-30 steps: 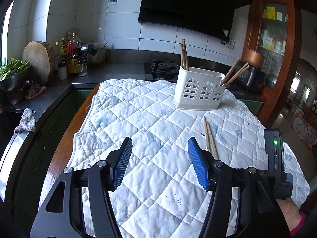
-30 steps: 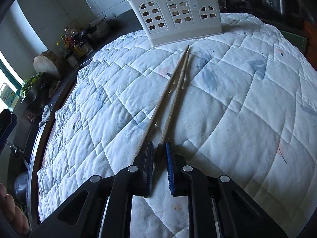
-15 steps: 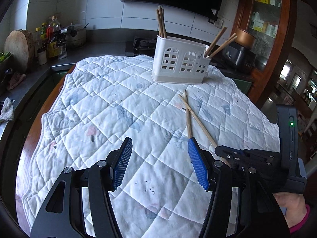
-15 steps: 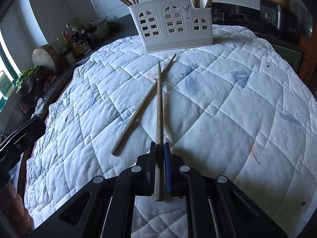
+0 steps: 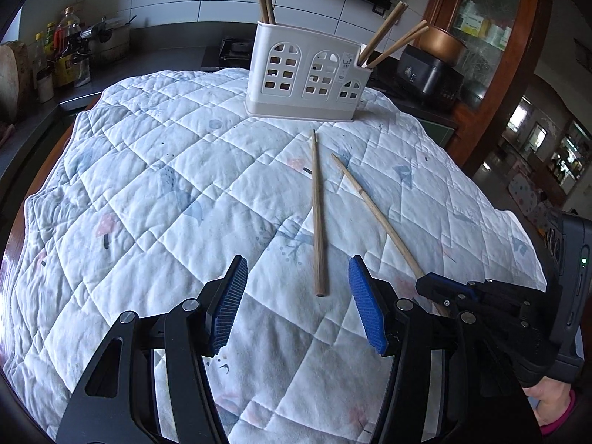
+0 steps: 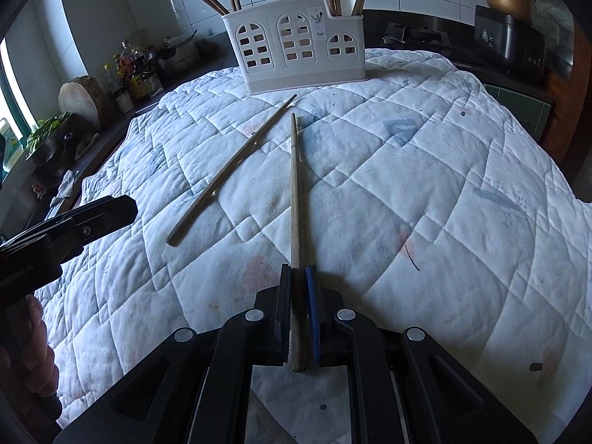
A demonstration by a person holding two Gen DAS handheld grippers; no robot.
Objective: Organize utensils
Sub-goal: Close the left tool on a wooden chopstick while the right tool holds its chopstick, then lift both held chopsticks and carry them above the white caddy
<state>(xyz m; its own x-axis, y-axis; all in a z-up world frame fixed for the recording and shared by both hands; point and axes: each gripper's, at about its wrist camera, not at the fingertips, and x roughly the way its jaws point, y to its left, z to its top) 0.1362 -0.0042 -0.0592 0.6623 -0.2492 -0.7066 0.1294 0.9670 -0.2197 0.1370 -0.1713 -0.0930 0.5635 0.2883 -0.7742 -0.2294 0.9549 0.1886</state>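
My right gripper [image 6: 298, 277] is shut on the thick end of a wooden chopstick [image 6: 295, 188] that points toward the white utensil holder [image 6: 296, 48]. In the left wrist view that held chopstick [image 5: 373, 211] runs to the right gripper [image 5: 436, 288] at lower right. A second chopstick [image 5: 318, 214] lies loose on the quilted cloth; it also shows in the right wrist view [image 6: 233, 166]. My left gripper [image 5: 298, 296] is open and empty, just short of the loose chopstick's near end. The holder [image 5: 307, 74] has several chopsticks standing in it.
A white quilted cloth [image 5: 166, 192] covers the table. A dark counter behind holds bottles [image 5: 63, 55], a pot and a stove. A black appliance [image 5: 429, 74] and wooden cabinet [image 5: 492, 37] stand at the right. A cutting board [image 6: 83, 96] stands at the left.
My right gripper closed on one chopstick and lifted its end, swinging it apart from the other. My left gripper moved forward and right, toward the loose chopstick, staying open.
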